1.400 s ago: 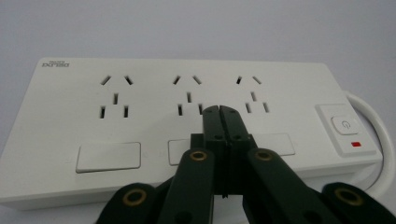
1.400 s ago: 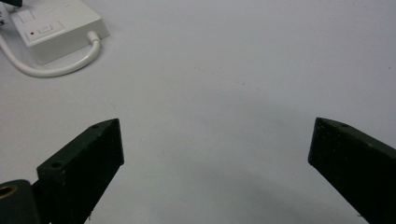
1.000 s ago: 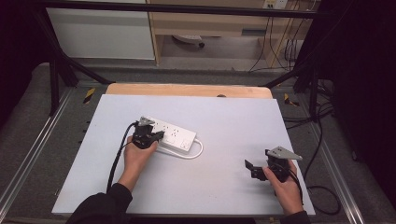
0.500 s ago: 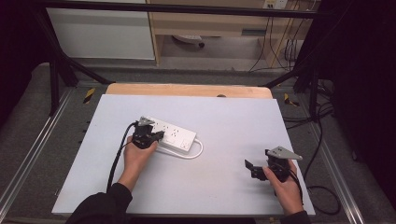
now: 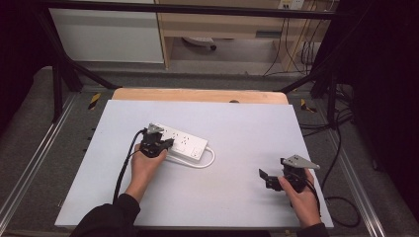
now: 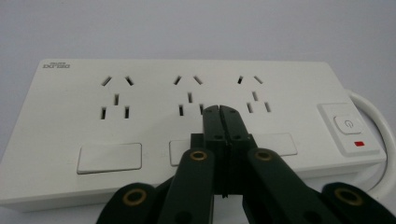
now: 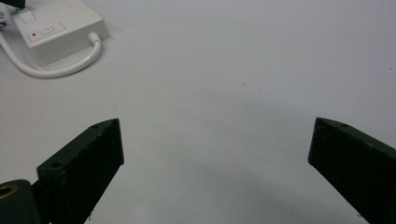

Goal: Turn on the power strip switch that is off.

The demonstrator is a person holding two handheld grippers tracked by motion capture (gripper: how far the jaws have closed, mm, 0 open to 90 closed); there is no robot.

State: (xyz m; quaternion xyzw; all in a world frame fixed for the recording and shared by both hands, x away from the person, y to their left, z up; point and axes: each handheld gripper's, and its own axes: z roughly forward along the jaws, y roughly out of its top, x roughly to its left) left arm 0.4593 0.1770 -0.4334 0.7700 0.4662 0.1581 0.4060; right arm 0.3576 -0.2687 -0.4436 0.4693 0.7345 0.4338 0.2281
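Note:
A white power strip (image 5: 182, 141) with three socket groups lies left of the table's middle, its white cable (image 5: 206, 161) looping at its right end. My left gripper (image 5: 169, 143) is shut with nothing between its jaws, tips resting over the strip's near edge. In the left gripper view the closed tips (image 6: 219, 111) sit above the middle socket of the strip (image 6: 116, 121), whose power switch (image 6: 349, 125) is at the right. My right gripper (image 5: 267, 179) is open at the table's right front. Its wide-apart jaws (image 7: 215, 149) face bare table, with the strip's switch end (image 7: 60, 25) far off.
The light grey table top (image 5: 247, 128) has a wooden strip (image 5: 197, 95) along its far edge. Black frame posts stand at both far corners. Dark cables (image 5: 341, 148) hang off the right side, and a black cable (image 5: 123, 170) trails from the left gripper.

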